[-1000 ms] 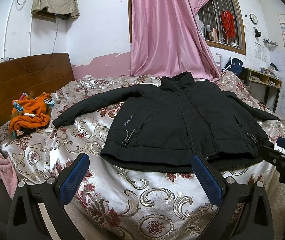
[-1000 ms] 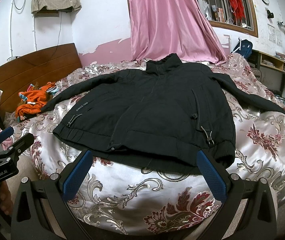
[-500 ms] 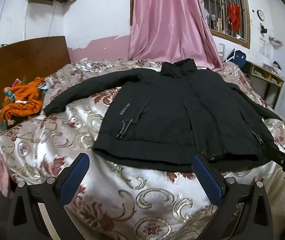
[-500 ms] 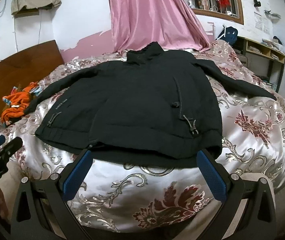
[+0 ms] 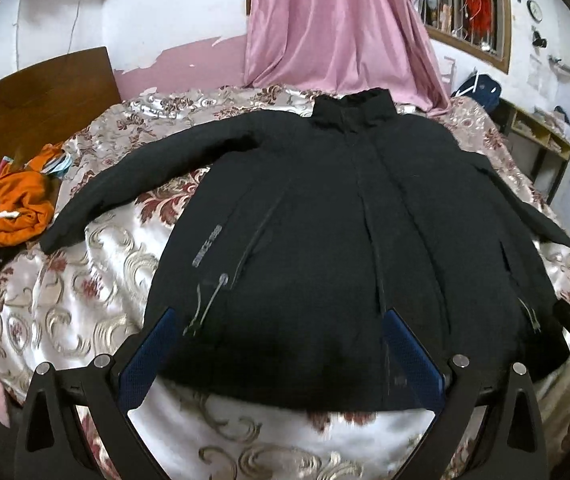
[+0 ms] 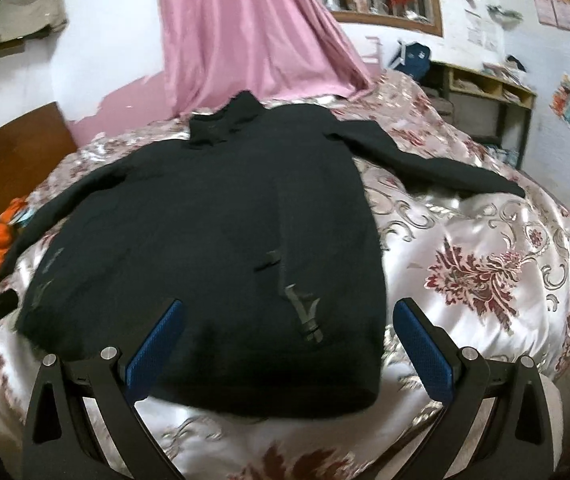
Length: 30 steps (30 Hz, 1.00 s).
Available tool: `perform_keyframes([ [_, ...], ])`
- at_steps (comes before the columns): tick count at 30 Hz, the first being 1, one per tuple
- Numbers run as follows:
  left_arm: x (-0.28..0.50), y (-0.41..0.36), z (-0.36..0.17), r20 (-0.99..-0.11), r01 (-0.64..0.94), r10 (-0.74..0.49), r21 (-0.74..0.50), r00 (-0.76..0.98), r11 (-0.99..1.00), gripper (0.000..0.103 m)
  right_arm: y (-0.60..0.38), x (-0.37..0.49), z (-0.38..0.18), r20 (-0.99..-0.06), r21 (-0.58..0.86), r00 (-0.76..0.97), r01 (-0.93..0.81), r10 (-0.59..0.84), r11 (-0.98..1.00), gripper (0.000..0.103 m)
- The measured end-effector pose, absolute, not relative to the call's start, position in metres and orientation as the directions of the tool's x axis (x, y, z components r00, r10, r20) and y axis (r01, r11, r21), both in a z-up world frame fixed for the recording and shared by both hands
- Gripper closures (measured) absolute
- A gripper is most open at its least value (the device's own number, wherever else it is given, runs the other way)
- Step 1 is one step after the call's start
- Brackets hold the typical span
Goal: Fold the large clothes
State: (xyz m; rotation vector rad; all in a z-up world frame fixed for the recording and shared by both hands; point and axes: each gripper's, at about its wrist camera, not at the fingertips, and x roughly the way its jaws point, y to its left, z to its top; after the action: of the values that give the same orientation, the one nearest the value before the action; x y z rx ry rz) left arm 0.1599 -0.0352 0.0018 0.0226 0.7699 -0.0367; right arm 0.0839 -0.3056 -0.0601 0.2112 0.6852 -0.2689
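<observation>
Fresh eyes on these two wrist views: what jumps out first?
The black jacket dominates both views: it lies front up and spread flat on the floral satin bedspread, sleeves out, collar toward the pink curtain. Both grippers are open at its near hem, the left gripper and the right gripper, neither holding cloth. A crumpled orange garment sits by the wooden headboard.

Motion blur smears the black jacket (image 6: 221,216), and its left cuff seems hidden past the bedspread (image 6: 485,240) edge.
</observation>
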Motion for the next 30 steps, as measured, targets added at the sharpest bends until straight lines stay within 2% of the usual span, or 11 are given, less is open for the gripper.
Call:
perform_keyframes([
  [7, 0.213, -0.067, 0.001, -0.750, 0.071, -0.060, -0.017, 0.658, 0.997, 0.000, -0.353, 0.128, -0.074, -0.662, 0.158, 0.727, 0.371, -0.181, 0.915, 0.001],
  [11, 0.253, -0.102, -0.006, -0.799, 0.132, -0.098, -0.024, 0.593, 0.991, 0.000, -0.393, 0.162, -0.075, -0.637, 0.168, 0.742, 0.400, -0.210, 0.901, 0.001],
  [13, 0.270, -0.120, -0.007, -0.814, 0.157, -0.112, -0.025, 0.570, 0.987, 0.000, -0.419, 0.179, -0.075, -0.603, 0.168, 0.759, 0.421, -0.244, 0.891, 0.001],
  [16, 0.296, -0.148, -0.005, -0.826, 0.202, -0.133, -0.024, 0.547, 0.979, 0.000, -0.474, 0.205, -0.080, -0.633, 0.163, 0.693, 0.555, -0.345, 0.816, 0.001],
  [20, 0.328, -0.187, 0.002, -0.816, 0.258, -0.191, -0.053, 0.545, 0.965, 0.000, -0.547, 0.223, -0.093, -0.633, 0.338, 0.702, 0.631, -0.328, 0.699, 0.001],
  [26, 0.383, -0.249, -0.006, -0.811, 0.315, -0.266, -0.107, 0.520, 0.943, 0.000, -0.619, 0.257, -0.127, -0.669, 0.487, 0.699, 0.669, -0.252, 0.561, 0.001],
  [30, 0.421, -0.289, -0.010, -0.793, 0.339, -0.321, -0.154, 0.518, 0.928, 0.000, -0.648, 0.272, -0.152, -0.657, 0.579, 0.727, 0.656, -0.200, 0.484, 0.001],
])
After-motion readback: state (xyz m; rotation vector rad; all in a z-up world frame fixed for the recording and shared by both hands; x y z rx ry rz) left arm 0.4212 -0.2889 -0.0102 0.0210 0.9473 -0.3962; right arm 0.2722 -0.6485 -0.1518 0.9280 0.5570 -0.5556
